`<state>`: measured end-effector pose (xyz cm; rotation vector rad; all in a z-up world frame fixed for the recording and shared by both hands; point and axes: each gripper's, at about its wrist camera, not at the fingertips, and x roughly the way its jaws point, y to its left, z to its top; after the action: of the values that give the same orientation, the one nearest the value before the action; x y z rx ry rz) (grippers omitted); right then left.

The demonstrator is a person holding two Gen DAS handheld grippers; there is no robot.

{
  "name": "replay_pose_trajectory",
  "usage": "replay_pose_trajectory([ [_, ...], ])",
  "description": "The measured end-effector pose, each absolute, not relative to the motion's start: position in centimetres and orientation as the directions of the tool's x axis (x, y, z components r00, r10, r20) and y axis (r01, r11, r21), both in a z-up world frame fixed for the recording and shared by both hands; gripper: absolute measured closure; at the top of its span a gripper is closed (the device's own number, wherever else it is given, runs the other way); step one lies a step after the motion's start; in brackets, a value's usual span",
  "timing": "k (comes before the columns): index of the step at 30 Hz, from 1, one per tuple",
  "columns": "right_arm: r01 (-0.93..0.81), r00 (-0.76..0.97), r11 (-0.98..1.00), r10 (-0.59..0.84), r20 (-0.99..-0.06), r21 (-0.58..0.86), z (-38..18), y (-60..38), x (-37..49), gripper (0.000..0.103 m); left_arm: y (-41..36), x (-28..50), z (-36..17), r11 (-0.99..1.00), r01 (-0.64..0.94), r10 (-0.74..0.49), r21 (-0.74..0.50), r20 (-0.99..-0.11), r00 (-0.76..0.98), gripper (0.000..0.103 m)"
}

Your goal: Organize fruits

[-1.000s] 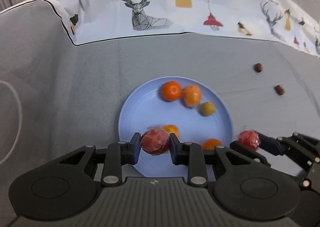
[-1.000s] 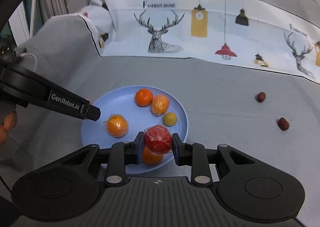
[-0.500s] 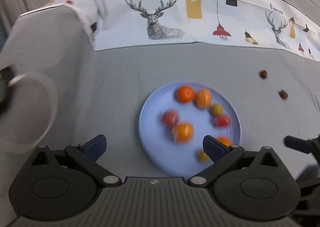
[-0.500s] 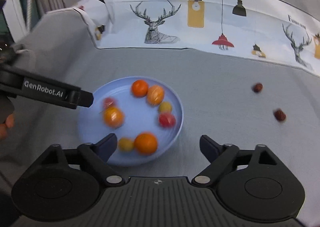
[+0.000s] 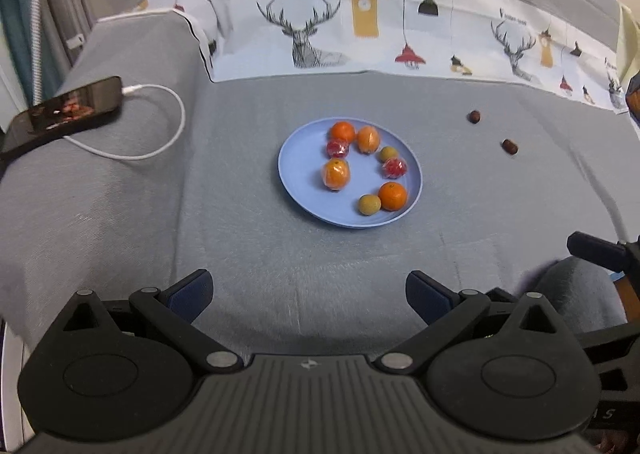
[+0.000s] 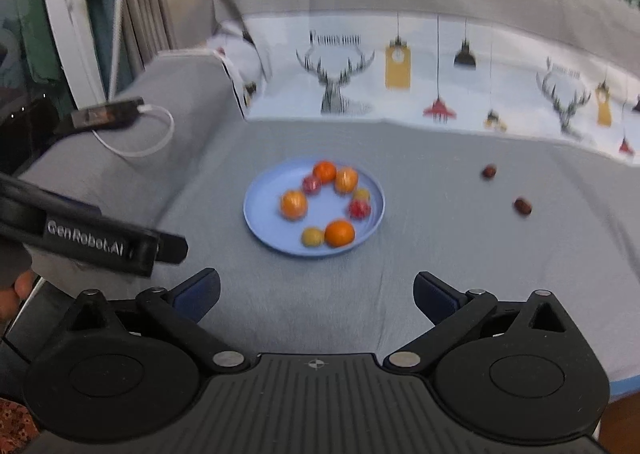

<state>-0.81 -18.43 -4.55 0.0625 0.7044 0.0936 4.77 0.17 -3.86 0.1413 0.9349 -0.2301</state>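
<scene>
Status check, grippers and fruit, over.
Left gripper and right gripper open, empty. Eight fruits on blue plate. Two dark fruits off it. Path clear.

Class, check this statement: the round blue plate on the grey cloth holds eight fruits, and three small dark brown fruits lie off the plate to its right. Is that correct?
Not quite. Only two small dark brown fruits lie off the round blue plate on the grey cloth, not three; the left wrist view shows this clearly. The plate does hold eight fruits.
</scene>
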Motion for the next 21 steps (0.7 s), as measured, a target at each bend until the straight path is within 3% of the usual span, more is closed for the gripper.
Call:
replay_pose_trajectory([
  [9,-0.104,0.827,0.994,0.106,-0.553,0.036,-1.9,-17.6,-4.5,0.001,0.7,1.7,-1.4,0.974,0.226,-0.126,0.027,-0.764,0.633,0.001],
  [21,-0.096,0.846,0.995,0.096,-0.524,0.029,-1.2,-17.5,-5.8,0.001,0.5,0.7,-0.4,0.971,0.239,-0.139,0.032,-0.736,0.663,0.001],
])
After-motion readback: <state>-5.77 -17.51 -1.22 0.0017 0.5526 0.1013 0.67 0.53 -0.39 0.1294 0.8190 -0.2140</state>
